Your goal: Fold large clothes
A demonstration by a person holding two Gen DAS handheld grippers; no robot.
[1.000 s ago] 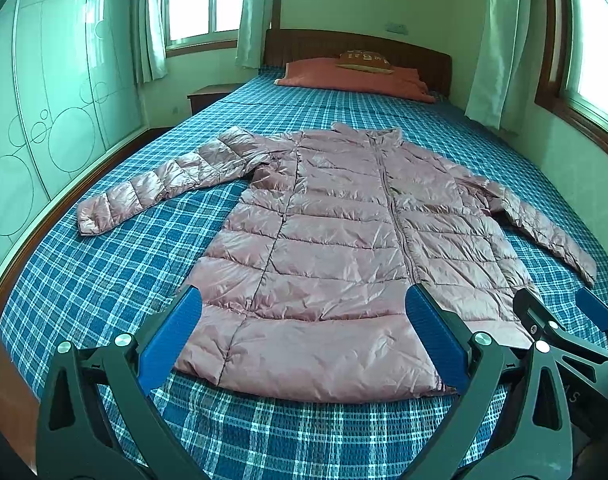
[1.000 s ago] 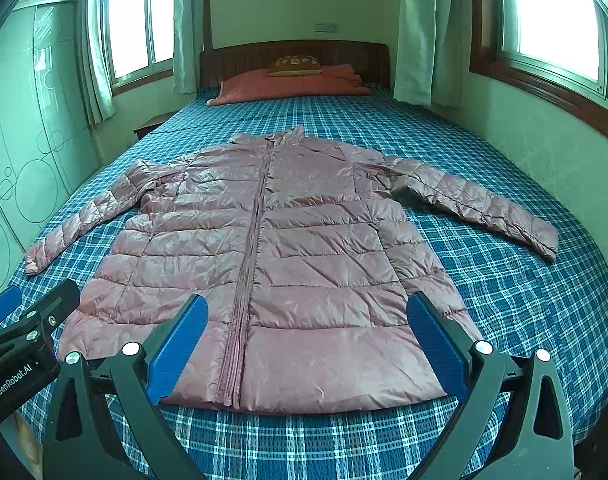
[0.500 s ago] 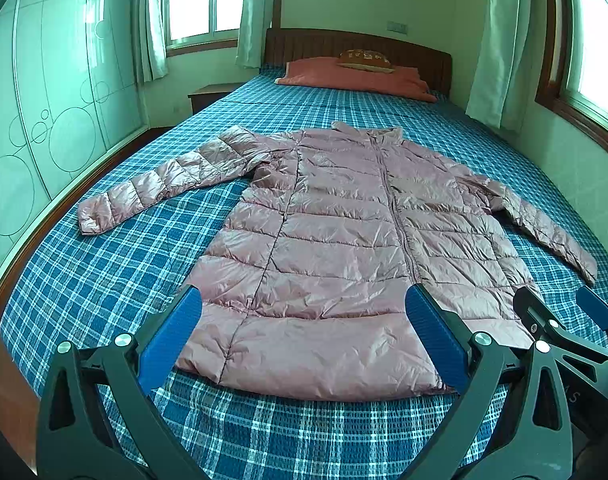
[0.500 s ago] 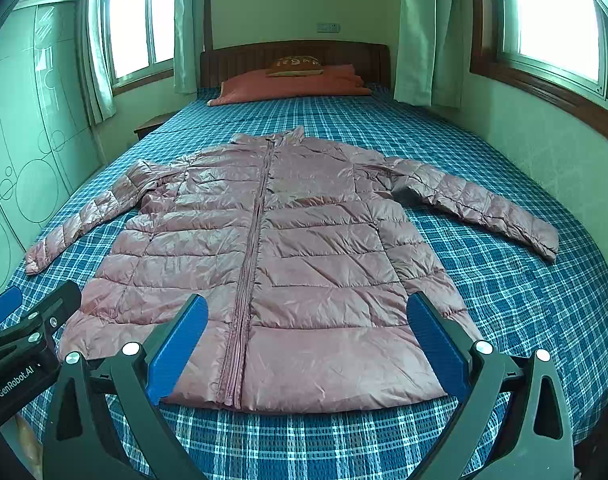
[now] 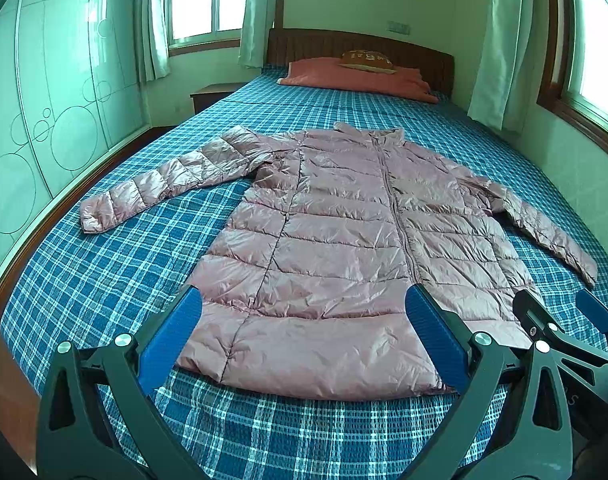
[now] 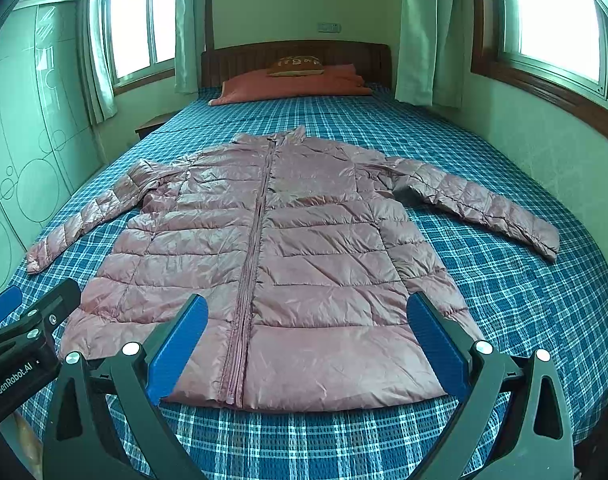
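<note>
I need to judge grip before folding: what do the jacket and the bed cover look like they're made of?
Jacket: likely thin nylon or polyester shell, glossy, with sheen and fine crinkles over puffy quilted panels; probably slippery. Bed cover: matte woven plaid, apparently cotton-like, showing a textured weave and no shine.

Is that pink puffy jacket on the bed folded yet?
No, spread flat: the jacket lies face up on the bed, zipped, both sleeves stretched outward.

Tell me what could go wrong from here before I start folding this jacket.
1. The pink puffer jacket looks shiny and slick; a pinch by the open right gripper may slip off the hem.
2. Its left sleeve ends near the bed edge and could slide off when dragged.
3. The left gripper, also open, sits close beside the right one; crossing inward risks a collision.
</note>
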